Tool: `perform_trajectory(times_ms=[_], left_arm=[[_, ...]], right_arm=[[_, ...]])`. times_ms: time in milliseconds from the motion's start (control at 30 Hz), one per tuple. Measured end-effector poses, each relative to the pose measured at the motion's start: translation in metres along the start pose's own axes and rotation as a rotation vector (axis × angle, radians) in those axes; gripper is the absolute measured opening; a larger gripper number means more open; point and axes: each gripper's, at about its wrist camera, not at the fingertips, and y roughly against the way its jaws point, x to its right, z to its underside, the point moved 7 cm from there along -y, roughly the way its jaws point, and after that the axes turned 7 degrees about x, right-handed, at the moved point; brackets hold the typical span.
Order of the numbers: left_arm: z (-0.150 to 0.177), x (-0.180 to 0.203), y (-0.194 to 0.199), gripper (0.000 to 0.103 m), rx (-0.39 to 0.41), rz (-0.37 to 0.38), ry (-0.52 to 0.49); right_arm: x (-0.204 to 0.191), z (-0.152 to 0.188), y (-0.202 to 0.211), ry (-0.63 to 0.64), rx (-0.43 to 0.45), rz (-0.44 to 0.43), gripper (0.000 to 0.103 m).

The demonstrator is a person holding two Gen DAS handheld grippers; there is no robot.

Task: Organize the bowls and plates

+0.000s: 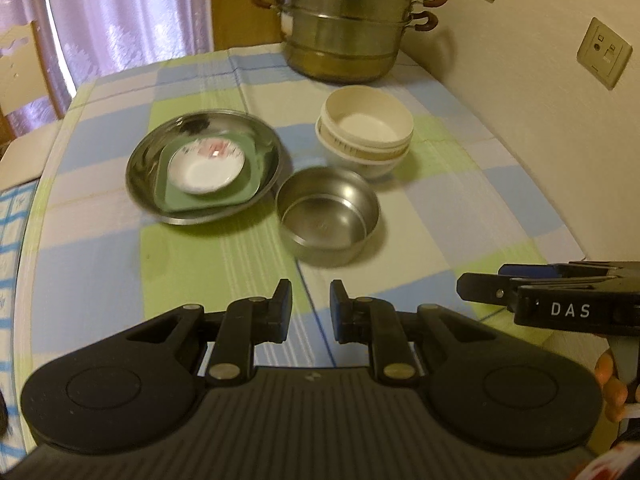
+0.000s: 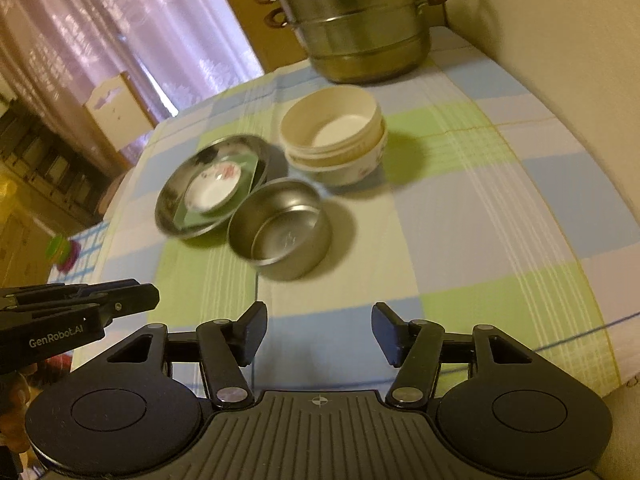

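The worktop [image 1: 460, 208] was covered by a checked cloth [image 1: 200, 264] of blue, green and pale squares. A steel steamer pot [image 1: 344, 36] stood at the far edge by the wall. A wide steel plate [image 1: 140, 168] lay left of centre, a steel bowl [image 1: 326, 220] just to its right and nearer, and stacked cream bowls [image 1: 366, 132] sat beyond that bowl.
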Motion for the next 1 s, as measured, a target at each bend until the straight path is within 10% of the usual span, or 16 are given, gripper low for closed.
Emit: perform_trajectory(times_ms=[1000], left_arm=[[0.053,0.0,0.03,0.018,-0.033,-0.063,0.062]], right_arm=[[-0.025,0.043,0.02,0.106,-0.034,-0.03,0.06]])
